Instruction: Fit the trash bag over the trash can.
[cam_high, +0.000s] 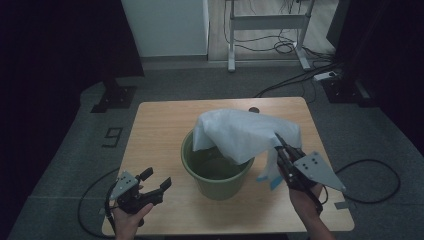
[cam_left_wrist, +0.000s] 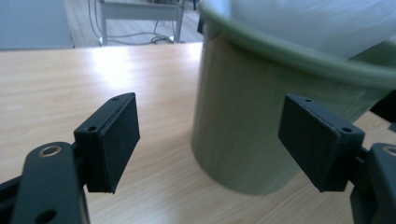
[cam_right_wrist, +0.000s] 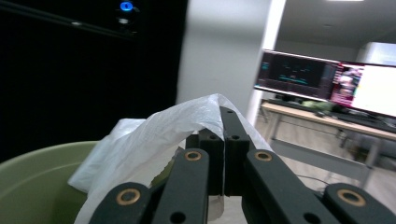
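Green plastic, dull and olive, makes up the bucket (cam_high: 216, 172) standing at the middle of the wooden surface (cam_high: 155, 130), a little toward the lower half of the high view. Draped over its far rim and right side lies a white plastic bag (cam_high: 245, 134), crumpled and partly lifted, with one corner hanging down outside the bucket at the right, where a bit of blue shows at the tip.

At the lower right of the high view the right gripper (cam_high: 281, 145) points up and to the left into the bag's edge. Its jaws are pressed together on the thin film; in the right gripper view the white bag (cam_right_wrist: 154, 140) folds over the closed jaw tips, with the bucket's rim (cam_right_wrist: 42, 163) low at the left of that frame.

At the lower left of the high view the left gripper (cam_high: 156, 179) is held in a hand (cam_high: 127, 217) just above the near edge of the surface, apart from the bucket. Its jaws stand wide apart with nothing between them. In the left gripper view the bucket's wall (cam_left_wrist: 243, 126) fills the right of the frame beyond the two black pads (cam_left_wrist: 116, 140), near but not touching.
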